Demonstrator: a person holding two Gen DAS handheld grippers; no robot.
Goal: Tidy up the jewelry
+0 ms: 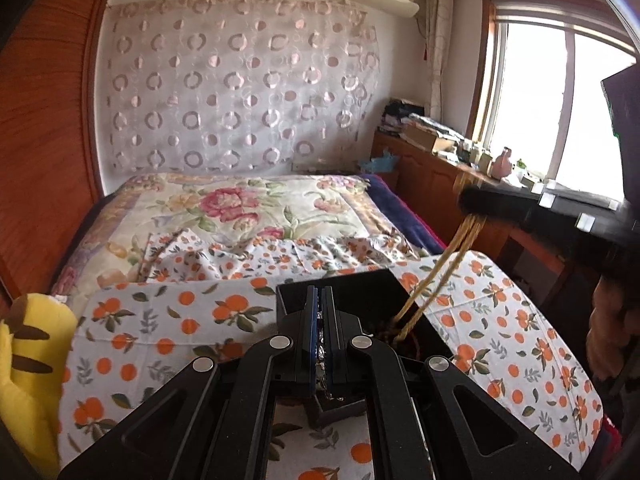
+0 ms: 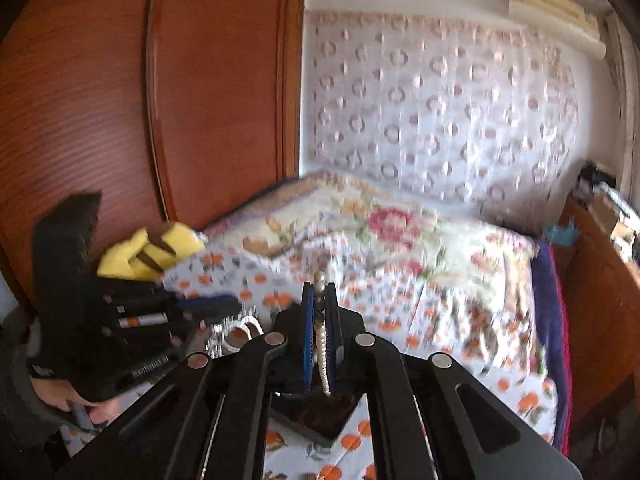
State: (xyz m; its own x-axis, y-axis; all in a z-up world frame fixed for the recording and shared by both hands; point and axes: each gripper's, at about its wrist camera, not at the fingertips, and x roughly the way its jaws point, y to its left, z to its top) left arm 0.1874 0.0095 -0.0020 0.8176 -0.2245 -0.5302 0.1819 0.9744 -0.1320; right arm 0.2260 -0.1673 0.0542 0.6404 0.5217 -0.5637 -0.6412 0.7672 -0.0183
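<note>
A black jewelry box (image 1: pixel 372 292) lies open on the orange-print cloth. My left gripper (image 1: pixel 320 312) is shut on a silvery sparkly piece (image 1: pixel 321 344) just above the box. My right gripper (image 1: pixel 472 200) is shut on a gold bead necklace (image 1: pixel 440 268) that hangs in strands down into the box. In the right wrist view the right gripper (image 2: pixel 319 292) is shut on the pale bead strand (image 2: pixel 320 340), with the box (image 2: pixel 316 412) below. The left gripper (image 2: pixel 224 304) there holds a silver bracelet (image 2: pixel 236 330).
An orange-print cloth (image 1: pixel 160 320) covers the bed front, with a floral quilt (image 1: pixel 224 204) behind. A yellow plush toy (image 1: pixel 28 360) lies at the left. A wooden wardrobe (image 2: pixel 120 100) stands left, and a cluttered wooden cabinet (image 1: pixel 432 176) under the window.
</note>
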